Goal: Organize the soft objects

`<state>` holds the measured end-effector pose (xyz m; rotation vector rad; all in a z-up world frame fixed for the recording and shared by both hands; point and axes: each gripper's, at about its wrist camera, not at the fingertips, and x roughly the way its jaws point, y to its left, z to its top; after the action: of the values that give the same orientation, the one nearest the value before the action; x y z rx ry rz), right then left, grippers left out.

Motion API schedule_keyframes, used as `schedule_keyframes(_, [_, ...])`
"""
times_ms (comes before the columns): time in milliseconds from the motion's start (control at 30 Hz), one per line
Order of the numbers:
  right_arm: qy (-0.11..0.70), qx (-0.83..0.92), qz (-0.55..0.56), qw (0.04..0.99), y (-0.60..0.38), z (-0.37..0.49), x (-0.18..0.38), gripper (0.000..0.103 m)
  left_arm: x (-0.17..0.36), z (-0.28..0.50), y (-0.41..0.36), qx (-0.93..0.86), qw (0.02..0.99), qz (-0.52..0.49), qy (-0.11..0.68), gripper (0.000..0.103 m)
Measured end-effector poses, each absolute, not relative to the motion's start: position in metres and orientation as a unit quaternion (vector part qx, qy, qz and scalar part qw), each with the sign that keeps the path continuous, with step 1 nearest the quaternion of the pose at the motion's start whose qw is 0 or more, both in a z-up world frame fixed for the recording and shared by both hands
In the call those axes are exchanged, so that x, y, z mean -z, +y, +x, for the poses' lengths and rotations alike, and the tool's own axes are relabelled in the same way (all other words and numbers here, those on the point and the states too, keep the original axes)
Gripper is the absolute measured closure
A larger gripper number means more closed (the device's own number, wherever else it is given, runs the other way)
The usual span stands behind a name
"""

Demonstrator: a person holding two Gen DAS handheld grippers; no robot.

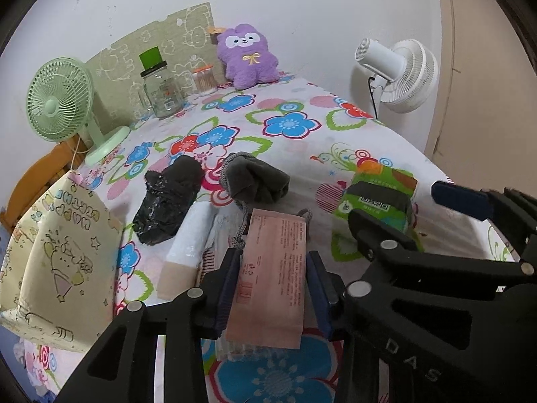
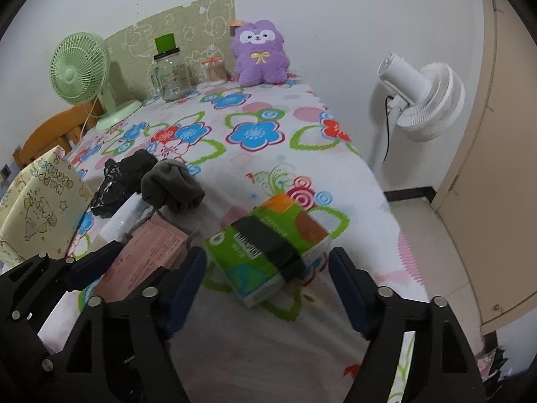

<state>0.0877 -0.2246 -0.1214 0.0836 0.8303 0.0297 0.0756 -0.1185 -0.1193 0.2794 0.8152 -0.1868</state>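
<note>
Pink packet (image 1: 268, 275): flat, rectangular, matte paper-like wrap with fine red print and a barcode; it sits at 6 o'clock in the left wrist view, clamped between the blue pads of the left tongs (image 1: 273, 288).
Left tongs: narrow, closed on the pink packet, its far end lying over a grey cord.
Right tongs (image 2: 266, 285): wide apart, holding nothing, hovering just short of the tissue pack.
Tissue pack (image 2: 268, 252): soft green plastic brick with an orange corner and a dark band bearing a barcode, at 6 o'clock in the right wrist view, lying on the bed.
Grey cloth (image 1: 256, 181): fuzzy, bunched knit lump at 12 o'clock from the pink packet.
Black bag (image 1: 167, 201): crinkled glossy plastic, at 10 o'clock from the packet.
White roll (image 1: 193, 238): smooth cylinder just beside the packet at 9 o'clock.
Plush toy (image 1: 246, 55): purple, fluffy, upright against the wall at 12 o'clock.
Bed (image 1: 369, 141): flowered sheet, bright and smooth.
Gift bag (image 1: 63, 255): cream paper with cartoon print, at 9 o'clock.
</note>
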Motion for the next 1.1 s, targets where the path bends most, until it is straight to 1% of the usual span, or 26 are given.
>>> schedule_keyframes(33, [0.403,-0.014,0.037,0.914,-0.225,0.089,0.122,0.02,0.12,0.077,-0.119,0.09,0.904,0.135,0.395,0.062])
schedule_keyframes(267, [0.422,-0.029,0.046,0.905,-0.229,0.108,0.133,0.013,0.125,0.084,-0.12,0.082,0.903,0.133,0.4,0.062])
schedule_keyframes(333, [0.427,-0.036,0.048,0.902,-0.228,0.112,0.138,0.012,0.127,0.086,-0.119,0.077,0.902,0.131,0.404,0.057])
schedule_keyframes(433, [0.424,-0.042,0.05,0.903,-0.226,0.113,0.14,0.012,0.128,0.086,-0.119,0.077,0.902,0.132,0.405,0.052])
schedule_keyframes(467, [0.425,-0.042,0.05,0.903,-0.226,0.113,0.141,0.014,0.128,0.086,-0.119,0.077,0.902,0.132,0.404,0.05])
schedule_keyframes(533, [0.425,-0.042,0.049,0.903,-0.226,0.112,0.141,0.018,0.128,0.086,-0.119,0.079,0.901,0.133,0.404,0.041])
schedule_keyframes(633, [0.422,-0.042,0.046,0.904,-0.226,0.111,0.141,0.023,0.129,0.086,-0.118,0.078,0.902,0.133,0.402,0.034])
schedule_keyframes(900, [0.416,-0.04,0.055,0.907,-0.226,0.1,0.136,0.027,0.124,0.076,-0.119,0.072,0.91,0.135,0.386,0.033])
schedule_keyframes(933, [0.414,-0.04,0.055,0.908,-0.226,0.098,0.135,0.039,0.123,0.074,-0.12,0.072,0.911,0.136,0.383,0.033])
schedule_keyframes(967, [0.415,-0.04,0.055,0.907,-0.227,0.097,0.134,0.043,0.122,0.073,-0.12,0.072,0.911,0.136,0.382,0.032])
schedule_keyframes(1100, [0.414,-0.041,0.063,0.907,-0.229,0.092,0.131,0.043,0.119,0.068,-0.121,0.072,0.913,0.136,0.377,0.032])
